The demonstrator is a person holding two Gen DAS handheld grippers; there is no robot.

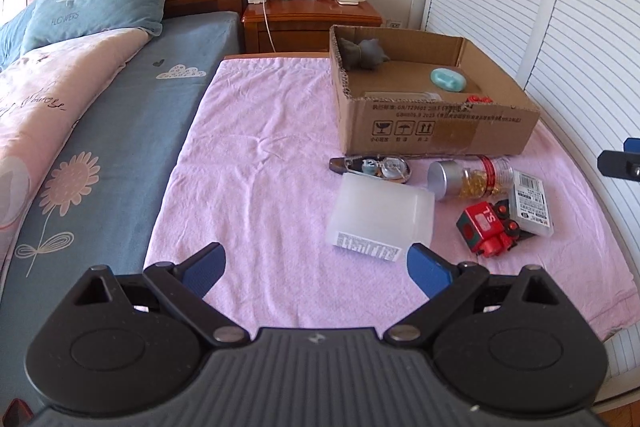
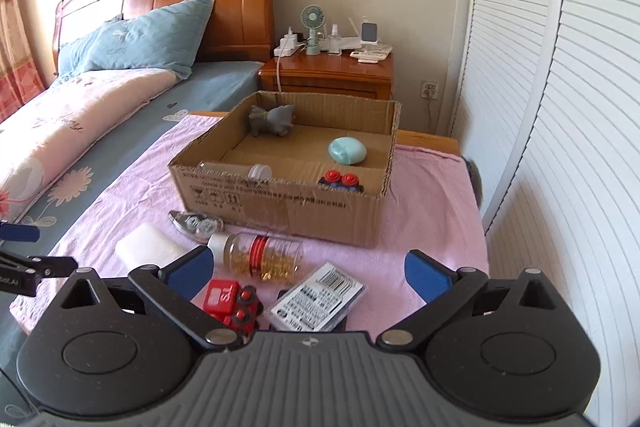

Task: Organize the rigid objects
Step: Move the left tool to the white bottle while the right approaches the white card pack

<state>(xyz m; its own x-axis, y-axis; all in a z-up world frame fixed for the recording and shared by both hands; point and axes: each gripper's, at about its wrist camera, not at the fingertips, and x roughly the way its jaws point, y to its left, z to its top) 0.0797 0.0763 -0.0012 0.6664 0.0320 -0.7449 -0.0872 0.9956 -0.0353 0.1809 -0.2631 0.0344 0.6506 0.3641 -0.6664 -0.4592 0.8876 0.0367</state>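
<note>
Covering table: pink cloth; bed beside

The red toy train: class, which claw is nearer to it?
Right. The right claw hangs open just over the train; the left claw, also open, sits further off, beside the white box.

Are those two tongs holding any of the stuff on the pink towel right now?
No. The left tongs and the right tongs both stand wide open, gripping nothing; the white plastic box and the red toy train lie loose on the pink towel.
</note>
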